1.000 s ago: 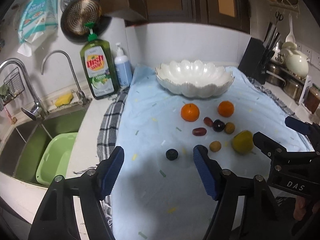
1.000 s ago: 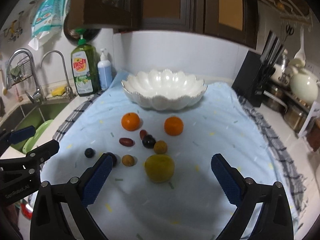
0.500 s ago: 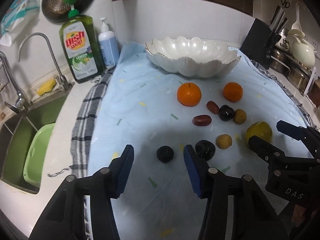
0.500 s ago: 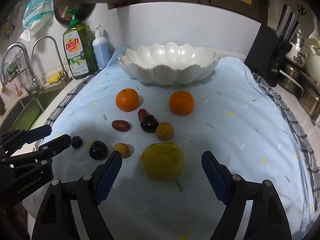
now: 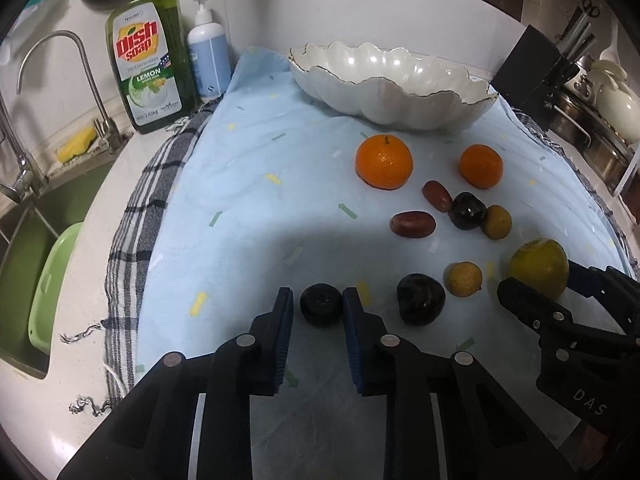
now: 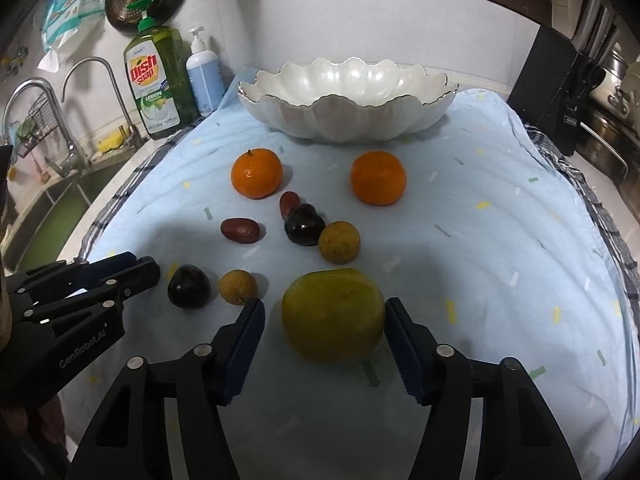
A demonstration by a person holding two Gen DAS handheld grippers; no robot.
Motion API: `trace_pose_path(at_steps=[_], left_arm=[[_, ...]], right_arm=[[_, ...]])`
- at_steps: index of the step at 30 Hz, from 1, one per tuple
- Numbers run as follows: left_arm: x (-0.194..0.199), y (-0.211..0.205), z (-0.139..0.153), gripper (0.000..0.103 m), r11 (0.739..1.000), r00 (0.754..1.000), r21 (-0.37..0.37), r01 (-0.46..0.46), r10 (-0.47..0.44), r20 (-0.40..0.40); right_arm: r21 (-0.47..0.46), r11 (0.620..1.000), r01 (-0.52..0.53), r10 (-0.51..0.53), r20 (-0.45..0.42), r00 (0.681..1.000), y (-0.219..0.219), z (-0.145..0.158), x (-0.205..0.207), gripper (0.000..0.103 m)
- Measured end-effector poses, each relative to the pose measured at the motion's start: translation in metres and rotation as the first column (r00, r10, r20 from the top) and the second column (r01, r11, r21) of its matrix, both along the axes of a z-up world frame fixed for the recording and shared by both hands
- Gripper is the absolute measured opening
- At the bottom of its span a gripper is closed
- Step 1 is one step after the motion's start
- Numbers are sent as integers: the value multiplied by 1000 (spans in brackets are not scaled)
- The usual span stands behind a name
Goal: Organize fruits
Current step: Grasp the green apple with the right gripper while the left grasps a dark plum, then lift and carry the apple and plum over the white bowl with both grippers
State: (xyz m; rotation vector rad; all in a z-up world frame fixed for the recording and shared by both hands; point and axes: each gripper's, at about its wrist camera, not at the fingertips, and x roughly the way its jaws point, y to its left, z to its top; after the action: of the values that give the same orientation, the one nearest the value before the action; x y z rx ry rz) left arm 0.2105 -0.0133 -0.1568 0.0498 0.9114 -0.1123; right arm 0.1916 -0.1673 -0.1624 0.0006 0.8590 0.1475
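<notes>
Both grippers have dropped in low and narrowed a lot compared to a second ago, when they were hanging wide above the cloth. Now the left gripper (image 5: 316, 306) has its pads right up against a small dark berry (image 5: 321, 310), which sits on the blue cloth (image 5: 248, 184) well in front of the white scalloped bowl (image 5: 394, 84), off to the bowl's left side. Looks pinched or a hair from it, I honestly can't tell if the pads are pressing yet.

Right gripper (image 6: 324, 322) is straddling the big yellow-green fruit (image 6: 332, 314), also in front of the bowl and nearest the camera. Right pad touches the skin, left pad shows a slim gap, so it's not squeezed shut yet.

Everything else, two oranges (image 6: 257, 173), the dark plums (image 6: 304, 224), the brown round ones and the reddish dates, sits loose between those two and the bowl, which has nothing in it.

So I'd call this the grab step. Next up is probably finishing both squeezes, gently on the berry, then lifting and carrying toward the bowl.
</notes>
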Motion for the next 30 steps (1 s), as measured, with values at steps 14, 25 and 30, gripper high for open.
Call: trace_pose_path(at_steps=[14, 25, 30], left_arm=[[-7, -4, 11, 20, 1000, 999, 4, -16, 15, 35], [-13, -13, 41, 20, 1000, 993, -11, -26, 27, 115], [-8, -19, 60, 20, 999, 986, -28, -33, 37, 160]], right_arm=[[26, 999, -35, 36, -28, 999, -7, -1, 4, 50], [25, 995, -93, 92, 41, 995, -14, 32, 2, 50], [47, 993, -110, 106, 74, 992, -21, 54, 12, 50]])
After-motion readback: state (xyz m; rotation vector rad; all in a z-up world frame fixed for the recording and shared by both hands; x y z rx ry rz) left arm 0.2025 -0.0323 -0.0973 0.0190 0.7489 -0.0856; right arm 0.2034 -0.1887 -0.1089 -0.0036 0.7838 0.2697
